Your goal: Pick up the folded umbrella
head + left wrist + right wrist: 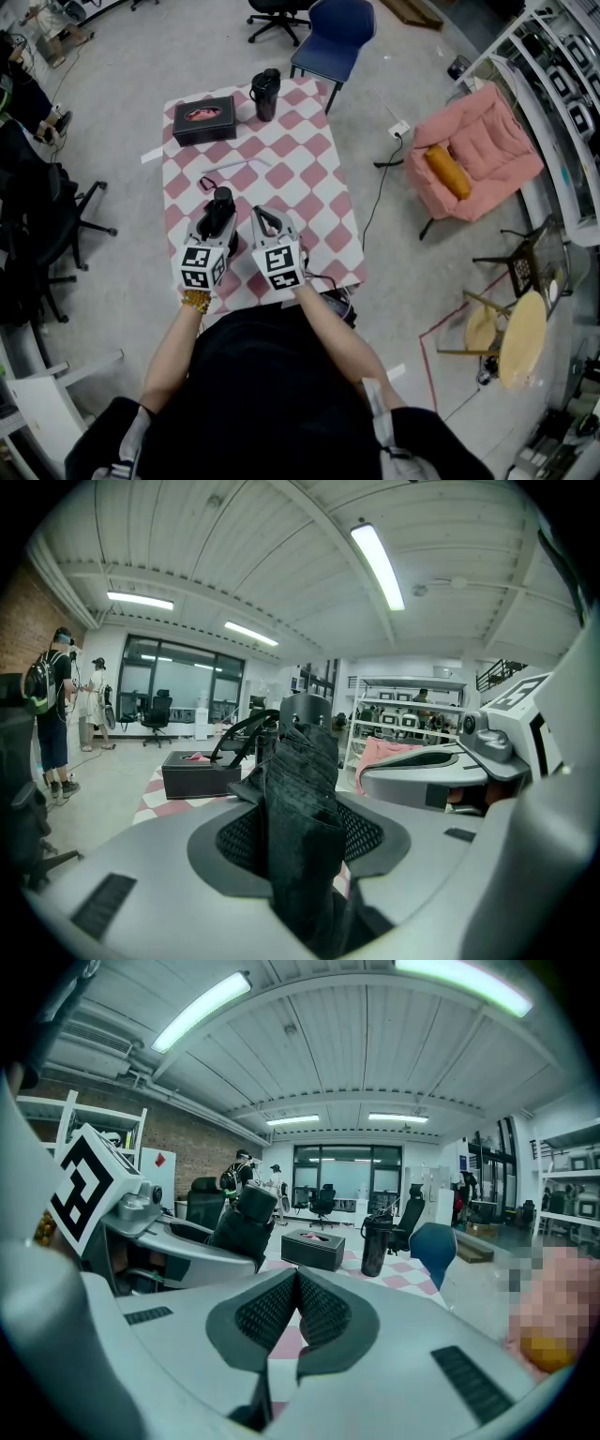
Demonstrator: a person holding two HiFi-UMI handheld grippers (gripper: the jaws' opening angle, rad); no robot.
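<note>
The folded umbrella (pixel 221 202) is black and stands almost upright over the near half of the red-and-white checked table (pixel 309 178). My left gripper (pixel 217 228) is shut on its lower part. In the left gripper view the dark pleated umbrella (pixel 305 771) fills the gap between the mesh pads (pixel 367 832), and its wrist strap loops out to the left. My right gripper (pixel 265 223) hovers just right of it with its jaws pressed together and nothing between them. The right gripper view shows its pads (pixel 317 1309) meeting and the umbrella (pixel 246 1224) off to the left.
A black tissue box (pixel 203 119) and a black tumbler (pixel 265 94) stand at the table's far end. A thin white strip (pixel 234 167) lies mid-table. A blue chair (pixel 335 33) is beyond the table, a pink armchair (pixel 478 150) to the right, office chairs to the left.
</note>
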